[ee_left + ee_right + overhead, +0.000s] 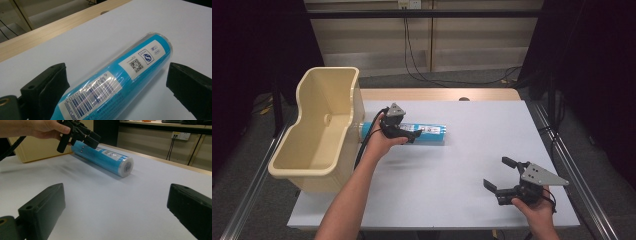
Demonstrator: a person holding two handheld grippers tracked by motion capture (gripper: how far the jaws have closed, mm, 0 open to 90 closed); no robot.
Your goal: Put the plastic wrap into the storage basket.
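Blue tube (120, 80), left gripper view: white barcode label (92, 96) near the tube's close end, with digits along the edge that look like "0505" and a lone "6", upside down and partly blurred. Farther along the tube, a second white label (141, 60) carries a QR code and a round blue logo. Small print below the barcode is too fine to read.

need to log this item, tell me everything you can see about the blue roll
The blue roll is a long cylinder wrapped in clear glossy film, with white labels bearing a barcode and a QR code and a whitish round end. It lies on its side on the white table, one end near the cream tub. The left gripper straddles it, jaws open on either side, not yet clamped.
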